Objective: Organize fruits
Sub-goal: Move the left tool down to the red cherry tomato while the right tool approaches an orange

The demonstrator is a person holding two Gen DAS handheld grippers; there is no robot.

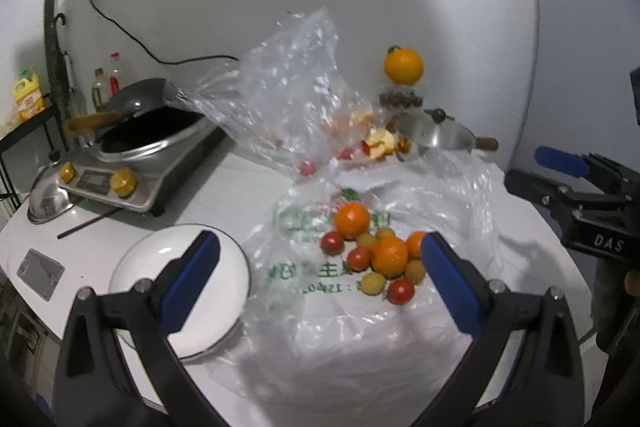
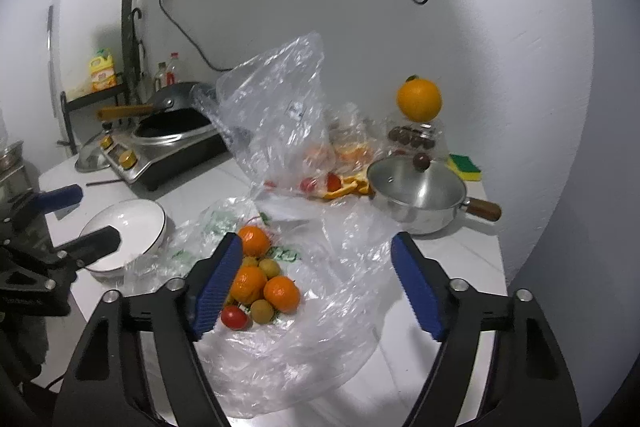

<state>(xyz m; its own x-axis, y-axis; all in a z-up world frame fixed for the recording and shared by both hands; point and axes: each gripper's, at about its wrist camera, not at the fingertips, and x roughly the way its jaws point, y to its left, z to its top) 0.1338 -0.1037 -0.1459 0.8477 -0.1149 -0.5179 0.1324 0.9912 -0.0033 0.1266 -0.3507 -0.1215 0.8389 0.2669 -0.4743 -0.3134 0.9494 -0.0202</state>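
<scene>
A pile of fruit lies on a flattened clear plastic bag on the white counter: small oranges, red cherry tomatoes and yellowish round fruits. The same pile shows in the right wrist view. My left gripper is open and empty, hovering just in front of the pile, with a white plate under its left finger. My right gripper is open and empty, with the pile beside its left finger. The plate also shows in the right wrist view.
A second clear bag stands upright behind, with fruit scraps at its foot. A steel saucepan, a large orange on a jar, a sponge and an induction cooker with wok stand at the back.
</scene>
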